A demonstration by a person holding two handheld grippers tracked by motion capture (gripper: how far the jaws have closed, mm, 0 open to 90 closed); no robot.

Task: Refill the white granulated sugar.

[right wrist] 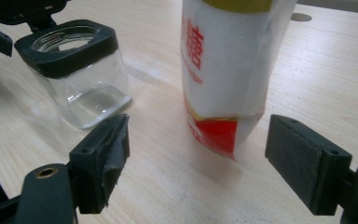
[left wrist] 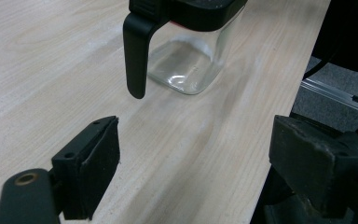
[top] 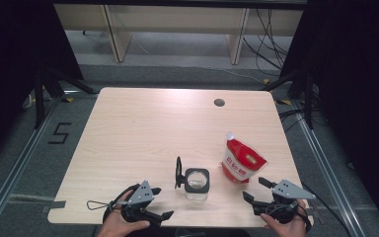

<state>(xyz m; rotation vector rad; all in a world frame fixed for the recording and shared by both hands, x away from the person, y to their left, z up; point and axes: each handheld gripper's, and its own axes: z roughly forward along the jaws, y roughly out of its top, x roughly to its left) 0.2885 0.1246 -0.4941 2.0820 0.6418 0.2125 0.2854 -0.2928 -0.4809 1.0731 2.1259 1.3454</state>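
A clear square glass jar [top: 196, 183] with a black rim stands near the table's front edge, its hinged black lid [top: 178, 173] flipped up on its left side. A red and white pouch [top: 242, 160] stands upright to the jar's right. My left gripper [top: 162, 202] rests open at the front left, pointing at the jar [left wrist: 186, 60] and its hanging lid [left wrist: 137, 51], with nothing between the jaws [left wrist: 193, 149]. My right gripper [top: 254, 189] sits open at the front right. Its jaws [right wrist: 198, 144] frame the pouch [right wrist: 228, 70] from a short way off, with the jar [right wrist: 81, 70] to the left.
The light wooden table [top: 143, 128] has a round cable hole [top: 219, 102] near its far edge. Black curtains hang on both sides, and the legs of another desk [top: 237, 39] stand beyond the table. The person's hands come in at the front edge.
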